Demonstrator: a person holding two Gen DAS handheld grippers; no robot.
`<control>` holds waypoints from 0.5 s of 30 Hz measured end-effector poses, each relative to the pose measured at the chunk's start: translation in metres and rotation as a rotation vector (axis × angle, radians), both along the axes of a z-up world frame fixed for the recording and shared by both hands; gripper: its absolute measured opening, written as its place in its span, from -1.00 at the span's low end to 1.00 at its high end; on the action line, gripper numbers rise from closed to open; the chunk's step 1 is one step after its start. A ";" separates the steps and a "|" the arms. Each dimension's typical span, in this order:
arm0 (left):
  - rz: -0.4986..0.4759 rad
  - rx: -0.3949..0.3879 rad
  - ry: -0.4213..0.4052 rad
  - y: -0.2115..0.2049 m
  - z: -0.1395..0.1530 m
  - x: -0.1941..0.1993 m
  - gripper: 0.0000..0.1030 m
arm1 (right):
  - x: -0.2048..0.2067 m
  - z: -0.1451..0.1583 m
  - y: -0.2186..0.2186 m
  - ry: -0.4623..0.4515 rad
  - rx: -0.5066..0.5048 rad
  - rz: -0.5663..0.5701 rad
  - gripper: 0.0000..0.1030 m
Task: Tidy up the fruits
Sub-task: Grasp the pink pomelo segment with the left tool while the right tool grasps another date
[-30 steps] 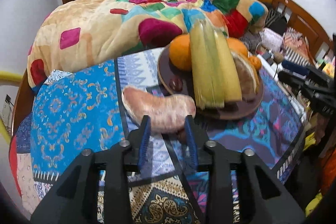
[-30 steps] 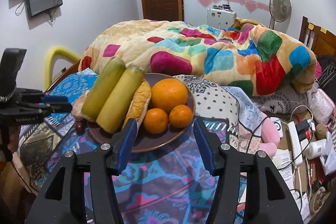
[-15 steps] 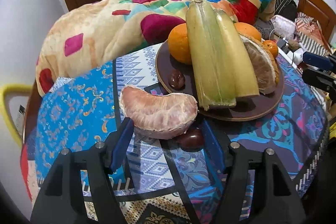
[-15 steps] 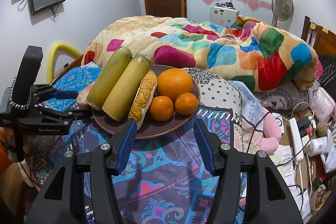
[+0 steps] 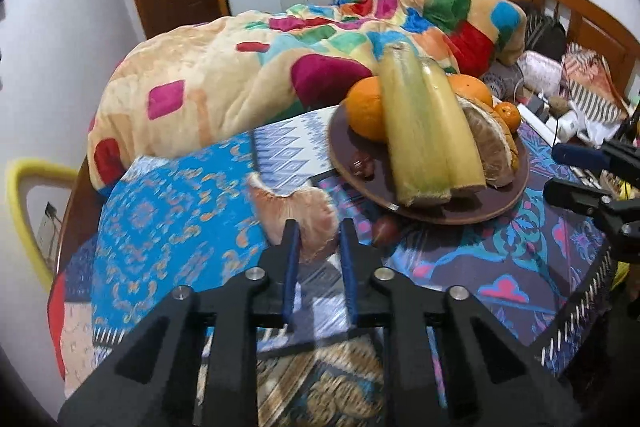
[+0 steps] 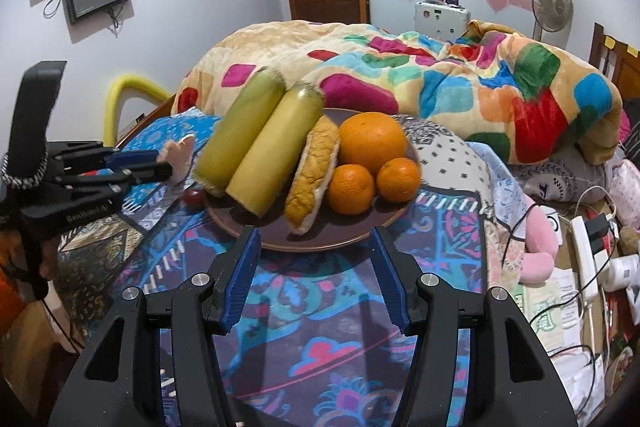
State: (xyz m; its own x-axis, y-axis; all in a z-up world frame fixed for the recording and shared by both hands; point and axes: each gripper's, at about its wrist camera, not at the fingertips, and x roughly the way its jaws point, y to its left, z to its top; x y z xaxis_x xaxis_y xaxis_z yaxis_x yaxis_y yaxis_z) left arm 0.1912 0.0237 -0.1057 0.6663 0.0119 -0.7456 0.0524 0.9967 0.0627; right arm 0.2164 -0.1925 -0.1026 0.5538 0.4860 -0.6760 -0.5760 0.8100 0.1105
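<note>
A pink peeled pomelo segment (image 5: 294, 217) is held off the patterned cloth between the narrowed fingers of my left gripper (image 5: 318, 233); it also shows in the right wrist view (image 6: 180, 155). A brown plate (image 5: 500, 203) holds two corn cobs (image 5: 420, 131), a peeled pomelo wedge (image 5: 490, 147), a big orange (image 5: 364, 111), small oranges and a small dark fruit (image 5: 362, 167). Another dark red fruit (image 5: 386, 229) lies on the cloth by the plate. My right gripper (image 6: 316, 247) is open and empty, just in front of the plate (image 6: 340, 239).
A colourful patchwork blanket (image 5: 240, 75) is heaped behind the plate. A yellow chair frame (image 5: 20, 203) stands at the left. Cables, a power strip and clutter (image 6: 588, 239) lie to the right of the table. The table edge runs along the front right.
My left gripper opened wide around the pomelo segment, then closed on it and lifted it, tilting it up. My right gripper stayed open and drew slightly nearer the plate.
</note>
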 end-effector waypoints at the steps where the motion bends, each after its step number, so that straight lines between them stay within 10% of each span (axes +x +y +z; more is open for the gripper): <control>1: 0.011 -0.012 0.003 0.007 0.001 -0.006 -0.68 | -0.003 0.000 0.003 0.002 0.003 0.006 0.02; 15: 0.044 -0.195 0.055 0.071 -0.013 -0.070 -0.77 | -0.029 -0.005 0.059 0.042 -0.004 0.113 0.02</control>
